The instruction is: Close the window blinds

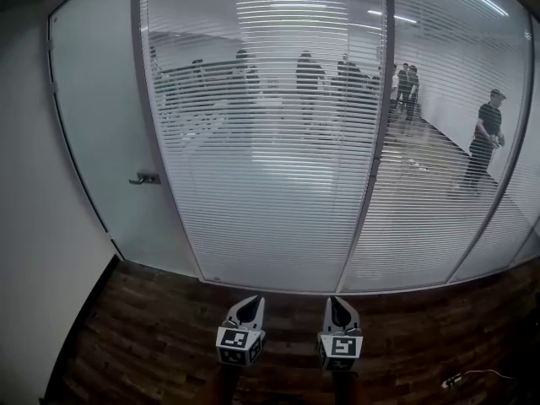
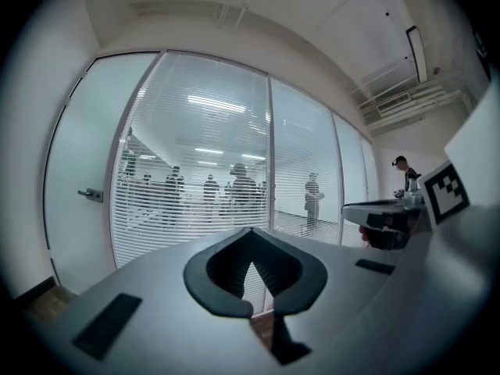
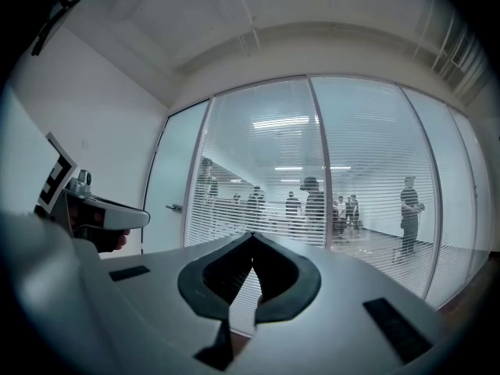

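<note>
Well beyond closed fingers (image 2: 221,273), window blinds (image 1: 270,167)

Bright strip lights (image 1: 295,7) beyond the blinds (image 1: 270,159) backlight everything; the floor (image 1: 152,344) is dim; fisheye edges bend and darken.

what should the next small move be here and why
Probably step closer and bring the right gripper toward the frame post between the panes. The blinds have open slats, with people showing through, while both it and the left gripper are shut, empty and short of them. No control shows clearly.
</note>
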`<state>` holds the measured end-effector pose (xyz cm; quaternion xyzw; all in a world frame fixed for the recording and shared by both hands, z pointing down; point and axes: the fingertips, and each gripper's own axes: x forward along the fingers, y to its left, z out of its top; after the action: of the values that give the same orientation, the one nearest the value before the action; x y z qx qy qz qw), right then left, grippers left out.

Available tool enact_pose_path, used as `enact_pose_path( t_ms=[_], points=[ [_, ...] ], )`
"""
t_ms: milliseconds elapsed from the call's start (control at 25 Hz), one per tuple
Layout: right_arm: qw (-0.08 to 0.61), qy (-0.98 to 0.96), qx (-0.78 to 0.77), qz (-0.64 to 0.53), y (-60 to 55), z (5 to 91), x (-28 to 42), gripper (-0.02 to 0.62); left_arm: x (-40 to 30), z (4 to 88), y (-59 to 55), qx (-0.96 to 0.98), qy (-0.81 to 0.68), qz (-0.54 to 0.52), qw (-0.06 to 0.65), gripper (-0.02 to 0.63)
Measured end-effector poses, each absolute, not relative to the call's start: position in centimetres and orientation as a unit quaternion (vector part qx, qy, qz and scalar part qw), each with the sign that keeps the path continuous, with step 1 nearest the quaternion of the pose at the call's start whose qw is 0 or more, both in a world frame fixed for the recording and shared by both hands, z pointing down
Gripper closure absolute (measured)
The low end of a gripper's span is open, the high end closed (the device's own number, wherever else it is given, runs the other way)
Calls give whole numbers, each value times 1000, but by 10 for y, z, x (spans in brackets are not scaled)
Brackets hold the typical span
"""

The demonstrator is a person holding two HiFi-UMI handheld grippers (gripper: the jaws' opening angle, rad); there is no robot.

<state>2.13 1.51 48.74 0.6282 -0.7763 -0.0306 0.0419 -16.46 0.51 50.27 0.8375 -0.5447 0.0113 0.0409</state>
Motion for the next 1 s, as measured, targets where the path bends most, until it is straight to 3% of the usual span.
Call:
enact_pose_path(
  t_ms=[1000],
  points=[
    [51, -797, 601, -15, 11, 507, 69, 592, -114, 521, 18, 822, -566, 35, 58, 611]
  ],
)
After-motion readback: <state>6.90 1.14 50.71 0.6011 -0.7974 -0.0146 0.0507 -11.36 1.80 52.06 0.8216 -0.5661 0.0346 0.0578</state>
